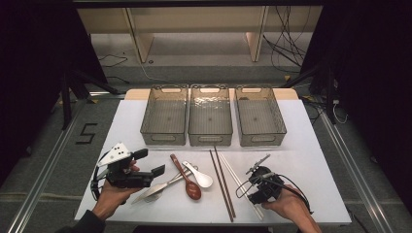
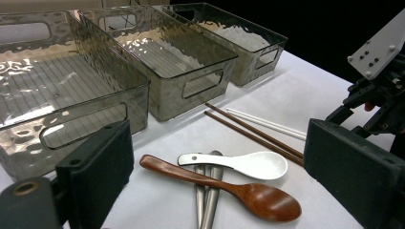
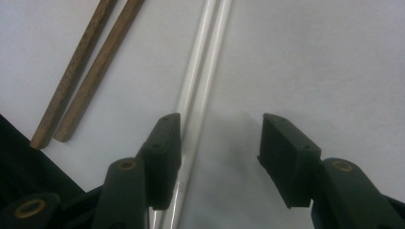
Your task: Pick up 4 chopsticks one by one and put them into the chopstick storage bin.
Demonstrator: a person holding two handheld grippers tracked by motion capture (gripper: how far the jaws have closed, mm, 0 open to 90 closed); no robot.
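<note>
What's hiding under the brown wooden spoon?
The wooden spoon lies across two metal handles and the white spoon's handle. What sort of metal utensils they are is hidden here.

Between the left gripper's [image 2: 215, 167] black jaws lie a glossy red-brown wooden spoon [image 2: 224, 188], a white spoon [image 2: 248, 163] and dull silver handles [image 2: 206, 200]. Beyond them stand smoky grey, ripple-textured clear bins [image 2: 186, 62] on a white table [image 2: 305, 90]. White chopsticks [image 3: 198, 95] touch the right gripper's [image 3: 219, 148] left black jaw; dark brown chopsticks [image 3: 79, 71] lie farther left.
</note>
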